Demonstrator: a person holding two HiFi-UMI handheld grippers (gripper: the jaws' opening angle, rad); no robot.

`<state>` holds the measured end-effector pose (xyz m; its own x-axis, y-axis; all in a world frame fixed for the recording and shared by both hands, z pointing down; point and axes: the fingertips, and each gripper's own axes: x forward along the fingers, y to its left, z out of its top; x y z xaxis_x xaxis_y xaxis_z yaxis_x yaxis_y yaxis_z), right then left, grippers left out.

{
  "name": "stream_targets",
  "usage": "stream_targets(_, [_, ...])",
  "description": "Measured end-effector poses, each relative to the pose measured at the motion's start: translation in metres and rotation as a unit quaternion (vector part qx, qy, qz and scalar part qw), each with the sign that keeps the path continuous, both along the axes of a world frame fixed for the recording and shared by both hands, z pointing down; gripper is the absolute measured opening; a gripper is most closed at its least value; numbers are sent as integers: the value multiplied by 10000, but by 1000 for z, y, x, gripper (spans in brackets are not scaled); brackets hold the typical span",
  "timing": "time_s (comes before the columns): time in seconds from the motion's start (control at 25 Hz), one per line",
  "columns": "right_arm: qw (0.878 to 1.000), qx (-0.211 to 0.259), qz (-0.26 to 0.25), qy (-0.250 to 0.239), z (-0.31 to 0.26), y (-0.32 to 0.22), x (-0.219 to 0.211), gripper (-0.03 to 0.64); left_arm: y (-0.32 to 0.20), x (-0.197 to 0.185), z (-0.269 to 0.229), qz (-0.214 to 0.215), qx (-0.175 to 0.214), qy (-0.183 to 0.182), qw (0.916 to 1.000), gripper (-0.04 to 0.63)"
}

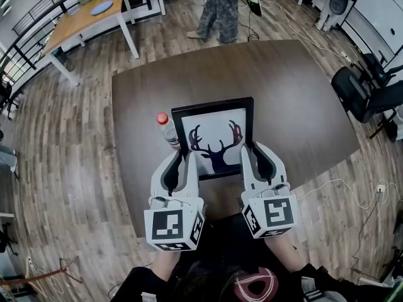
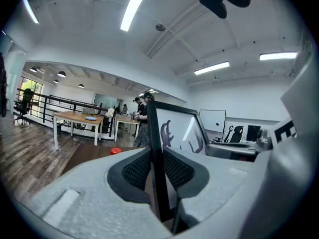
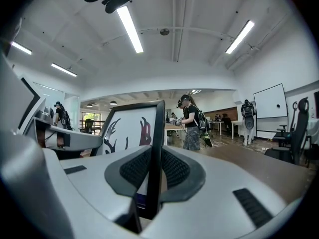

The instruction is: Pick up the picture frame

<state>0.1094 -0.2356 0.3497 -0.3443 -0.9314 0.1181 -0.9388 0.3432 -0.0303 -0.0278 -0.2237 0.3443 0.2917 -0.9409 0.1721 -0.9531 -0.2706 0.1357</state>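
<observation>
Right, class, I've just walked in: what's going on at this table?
A person holds a gripper in each hand, and both are clamped on a black picture frame with a deer print: the left gripper on its left edge, the right gripper on its right edge. The frame is over a dark table, with a red-capped bottle just left of it.

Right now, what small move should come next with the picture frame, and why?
Probably lift both tools together, straight up: left tool and right tool each clamp a side of the picture frame, and a bottle stands close by its left side.
</observation>
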Motion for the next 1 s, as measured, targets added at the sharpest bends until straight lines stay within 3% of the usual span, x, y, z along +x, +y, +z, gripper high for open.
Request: stream_targets(1.0, [10000, 62, 24, -14, -2, 1, -1, 74, 1, -1, -5, 63, 99, -78, 9999, 80])
